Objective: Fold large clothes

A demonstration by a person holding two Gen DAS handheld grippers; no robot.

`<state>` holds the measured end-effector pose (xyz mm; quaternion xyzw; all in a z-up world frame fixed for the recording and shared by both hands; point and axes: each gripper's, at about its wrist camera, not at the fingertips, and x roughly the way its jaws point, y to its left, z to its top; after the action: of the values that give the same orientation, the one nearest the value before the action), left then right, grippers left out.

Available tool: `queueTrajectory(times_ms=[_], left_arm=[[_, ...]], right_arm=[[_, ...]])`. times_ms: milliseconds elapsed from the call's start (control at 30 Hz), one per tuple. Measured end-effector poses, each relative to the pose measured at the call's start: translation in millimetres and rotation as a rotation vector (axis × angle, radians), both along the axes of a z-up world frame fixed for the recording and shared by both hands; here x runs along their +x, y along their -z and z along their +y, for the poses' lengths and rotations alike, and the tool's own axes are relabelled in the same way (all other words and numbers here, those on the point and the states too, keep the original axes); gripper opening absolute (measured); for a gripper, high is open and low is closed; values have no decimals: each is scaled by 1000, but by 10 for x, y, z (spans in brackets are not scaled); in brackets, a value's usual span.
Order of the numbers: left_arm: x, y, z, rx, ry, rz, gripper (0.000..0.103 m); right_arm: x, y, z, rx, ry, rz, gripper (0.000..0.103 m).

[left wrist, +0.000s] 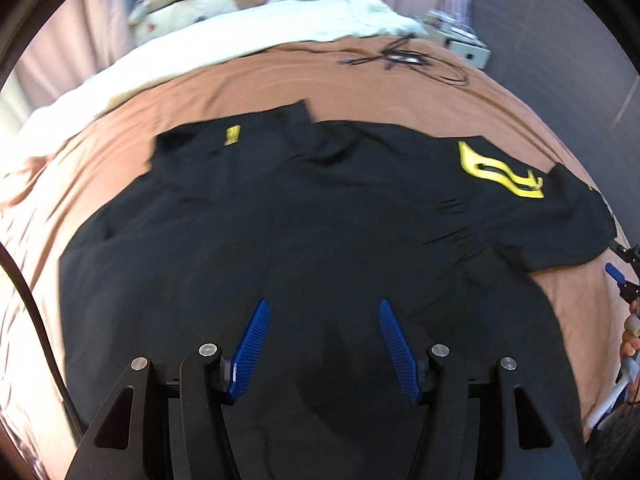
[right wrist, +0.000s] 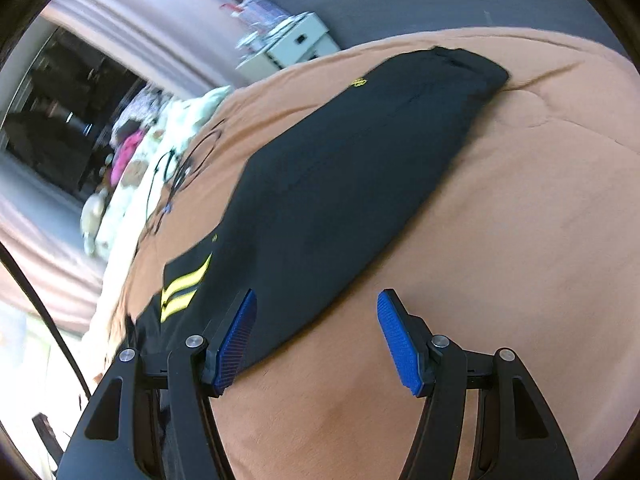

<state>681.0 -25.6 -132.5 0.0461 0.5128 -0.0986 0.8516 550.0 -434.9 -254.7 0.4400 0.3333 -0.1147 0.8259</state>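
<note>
A large black garment with yellow markings lies spread on the brown bed cover. My left gripper hovers over its near part, jaws apart, blue pads bare, nothing between them. In the right wrist view the same black garment stretches away as a long folded strip with yellow stripes at its near left end. My right gripper stands open above the garment's near edge and the bare cover, holding nothing. The right gripper's blue tip peeks in at the left wrist view's right edge.
Black cables lie on the cover beyond the garment. Cream bedding and pillows pile up at the back. A white box with clutter stands beside the bed, against a grey wall. A hand shows at the right edge.
</note>
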Motion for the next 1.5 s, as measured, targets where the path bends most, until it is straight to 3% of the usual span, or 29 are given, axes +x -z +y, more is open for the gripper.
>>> queueTrajectory(times_ms=[200, 300, 400, 567, 600, 667, 767, 900, 1133, 1500], left_arm=[[213, 175, -637, -11, 95, 9, 60], [302, 318, -946, -15, 151, 28, 60], [390, 450, -1177, -16, 186, 53, 48], [519, 655, -1422, -21, 210, 78, 32], [537, 673, -1441, -27, 210, 79, 32], [573, 700, -1479, -31, 211, 76, 30], [615, 742, -1522, -35, 210, 85, 30], [609, 663, -1493, -56, 210, 88, 30], [358, 226, -1128, -93, 182, 49, 30], [-157, -416, 88, -104, 21, -39, 30]], right_arm=[[-84, 60, -99, 42, 114, 17, 61], [-112, 107, -106, 90, 132, -23, 61], [-86, 141, -160, 111, 147, -50, 61], [-163, 257, -237, 137, 187, -73, 39], [-176, 270, -226, 131, 191, -77, 36], [-193, 305, -228, 120, 191, -77, 17], [-247, 295, -222, 144, 199, -99, 6], [-410, -47, -80, 109, 171, -180, 2], [-637, -719, 496, 99, 38, -352, 2], [-578, -1652, 1697, -1, -194, -402, 2]])
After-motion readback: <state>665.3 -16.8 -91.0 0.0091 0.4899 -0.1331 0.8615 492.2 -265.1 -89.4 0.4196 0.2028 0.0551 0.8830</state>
